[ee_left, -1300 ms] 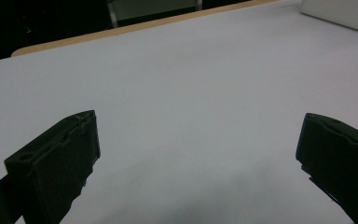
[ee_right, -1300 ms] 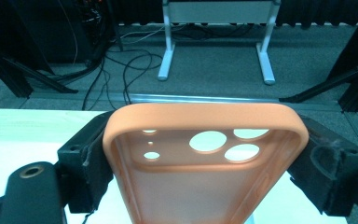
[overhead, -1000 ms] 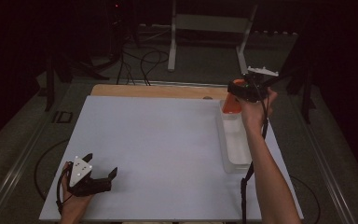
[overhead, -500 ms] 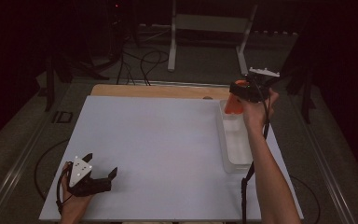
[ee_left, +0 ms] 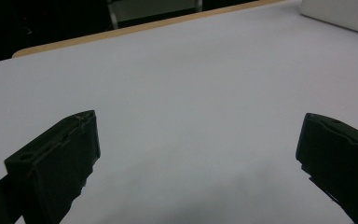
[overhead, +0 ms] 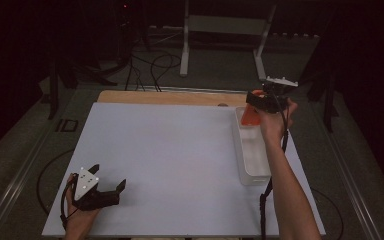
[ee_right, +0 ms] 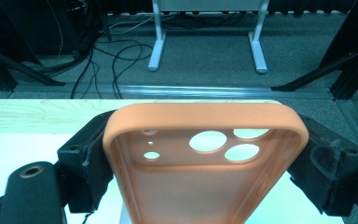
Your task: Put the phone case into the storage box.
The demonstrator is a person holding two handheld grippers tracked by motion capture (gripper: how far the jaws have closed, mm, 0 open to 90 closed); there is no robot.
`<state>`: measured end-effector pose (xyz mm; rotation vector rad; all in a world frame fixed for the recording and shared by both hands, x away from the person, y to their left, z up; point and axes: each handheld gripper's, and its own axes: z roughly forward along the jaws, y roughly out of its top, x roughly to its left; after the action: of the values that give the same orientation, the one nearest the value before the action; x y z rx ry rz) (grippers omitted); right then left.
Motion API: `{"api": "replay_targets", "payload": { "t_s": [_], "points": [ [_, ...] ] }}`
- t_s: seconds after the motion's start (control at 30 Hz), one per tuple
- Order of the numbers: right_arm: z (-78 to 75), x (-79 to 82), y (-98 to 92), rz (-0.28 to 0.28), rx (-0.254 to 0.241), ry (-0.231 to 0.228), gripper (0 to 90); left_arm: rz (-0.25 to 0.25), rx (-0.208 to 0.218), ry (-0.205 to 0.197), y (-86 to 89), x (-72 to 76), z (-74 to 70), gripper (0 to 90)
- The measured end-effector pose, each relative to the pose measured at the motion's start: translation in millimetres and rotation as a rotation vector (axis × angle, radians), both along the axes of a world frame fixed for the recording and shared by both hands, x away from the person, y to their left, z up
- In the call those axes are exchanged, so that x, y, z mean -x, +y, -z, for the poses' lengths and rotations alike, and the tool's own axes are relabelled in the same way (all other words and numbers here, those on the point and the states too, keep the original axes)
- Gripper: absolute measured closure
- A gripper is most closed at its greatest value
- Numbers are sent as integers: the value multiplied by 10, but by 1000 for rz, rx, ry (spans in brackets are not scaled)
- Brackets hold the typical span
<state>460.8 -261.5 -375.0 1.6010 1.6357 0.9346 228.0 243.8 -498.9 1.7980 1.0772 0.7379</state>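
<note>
phone case [ee_right: 205, 163]: light, soft, bends | right gripper [ee_right: 205, 158]: clamped across both long sides, over tray [overhead: 252, 155] at table's far right edge | left gripper [ee_left: 196, 158]: jaws apart, empty

orange phone case [ee_right: 205, 158], black jaws, white tray [overhead: 252, 155], pale table [overhead: 170, 150].

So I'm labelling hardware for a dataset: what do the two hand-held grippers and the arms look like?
Both are black. The left gripper carries a grey three-cornered plate with small white dots and has blocky black jaws. The right gripper has a similar grey plate on top, and a black cable trails down along the forearm. Both forearms are bare, with no sleeves in sight.
</note>
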Motion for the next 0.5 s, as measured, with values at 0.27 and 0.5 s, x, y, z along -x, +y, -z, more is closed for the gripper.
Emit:
{"api": "replay_targets", "payload": {
  "t_s": [0.27,0.5],
  "points": [
    [60,-43,33,-5,5,14,162,0,2,-1,1,1,0,4],
    [109,-65,48,-7,4,21,162,-2,4,-3,5,3,-2,4]
  ]
}}
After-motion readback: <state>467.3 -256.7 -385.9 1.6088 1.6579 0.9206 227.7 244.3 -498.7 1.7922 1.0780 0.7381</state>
